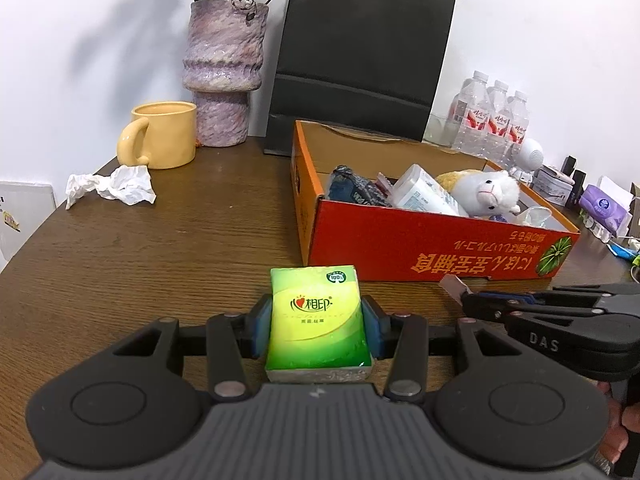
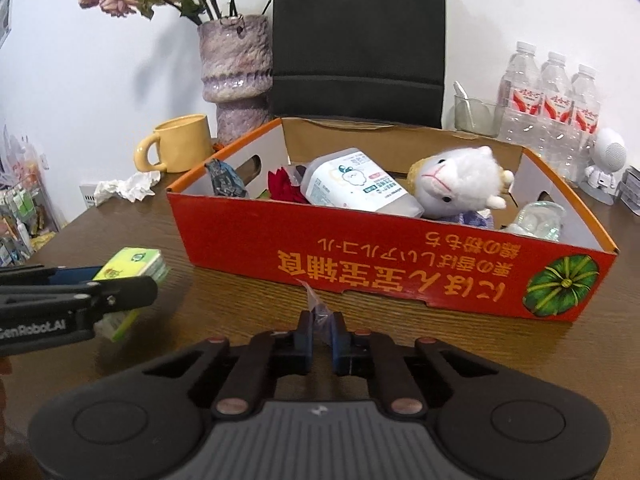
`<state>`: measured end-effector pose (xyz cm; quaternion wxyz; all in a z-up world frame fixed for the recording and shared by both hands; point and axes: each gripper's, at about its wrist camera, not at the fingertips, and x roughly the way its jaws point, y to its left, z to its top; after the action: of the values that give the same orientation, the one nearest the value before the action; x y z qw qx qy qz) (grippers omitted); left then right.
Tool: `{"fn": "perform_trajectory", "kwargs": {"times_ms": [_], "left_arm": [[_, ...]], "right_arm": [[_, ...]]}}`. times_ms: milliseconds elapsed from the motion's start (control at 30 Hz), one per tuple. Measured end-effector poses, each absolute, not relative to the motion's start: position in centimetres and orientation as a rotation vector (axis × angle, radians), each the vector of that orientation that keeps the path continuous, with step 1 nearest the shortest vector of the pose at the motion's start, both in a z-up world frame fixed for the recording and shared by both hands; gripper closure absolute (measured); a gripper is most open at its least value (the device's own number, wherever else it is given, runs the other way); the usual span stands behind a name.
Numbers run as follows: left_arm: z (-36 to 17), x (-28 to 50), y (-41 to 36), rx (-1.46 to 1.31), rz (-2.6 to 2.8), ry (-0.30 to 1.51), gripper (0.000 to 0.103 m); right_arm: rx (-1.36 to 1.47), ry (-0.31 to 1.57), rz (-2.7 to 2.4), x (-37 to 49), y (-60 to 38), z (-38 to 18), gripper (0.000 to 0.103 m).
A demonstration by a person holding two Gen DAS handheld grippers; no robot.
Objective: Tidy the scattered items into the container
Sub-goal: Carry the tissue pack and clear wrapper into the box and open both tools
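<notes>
Left gripper: matte black plastic, ribbed grey top plate, two round flat bosses at the rear corners
Left fingers: black, faced with blue pads
Left linkage: black bars on copper-coloured round pivot pins
Left side marking: white "GenRobot.AI" lettering along its flank
Right gripper: same black body and ribbed grey plate, small white logo at the plate's front edge
Right pads: blue
Right side marking: white "DAS" letters

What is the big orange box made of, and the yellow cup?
The orange box looks like cardboard: plain brown inside, folded flaps, glossy printed outside. The yellow cup looks like glazed ceramic: thick walls, smooth soft shine. It could be something else, but ceramic seems likeliest.
</notes>
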<state>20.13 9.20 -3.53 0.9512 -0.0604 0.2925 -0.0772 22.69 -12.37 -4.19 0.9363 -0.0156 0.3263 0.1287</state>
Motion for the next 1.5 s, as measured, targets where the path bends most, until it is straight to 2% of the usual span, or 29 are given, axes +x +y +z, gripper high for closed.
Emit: {"fn": "perform_trajectory", "kwargs": {"times_ms": [500, 800, 1167, 1500], "left_arm": [[1.0, 15.5, 3.2, -0.107, -0.177, 0.492, 0.057], [3.9, 15.6, 0.0, -0.073, -0.189, 0.445, 0.057], [3.9, 18.7, -0.3, -0.066, -0.175, 0.455, 0.057], [4.2, 27.0, 0.2, -0.071, -0.15, 0.448, 0.057]], "right_arm": [[0.011, 0.511, 0.244, 16.6, -18.9, 2.0, 0.096], [0.034, 0.469, 0.226, 16.4, -22.3, 4.6, 0.096], [0.043, 0.472, 0.231, 19.1, -22.7, 4.6, 0.096], [0.019, 0.5, 0.167, 26.7, -23.4, 4.1, 0.096]]}}
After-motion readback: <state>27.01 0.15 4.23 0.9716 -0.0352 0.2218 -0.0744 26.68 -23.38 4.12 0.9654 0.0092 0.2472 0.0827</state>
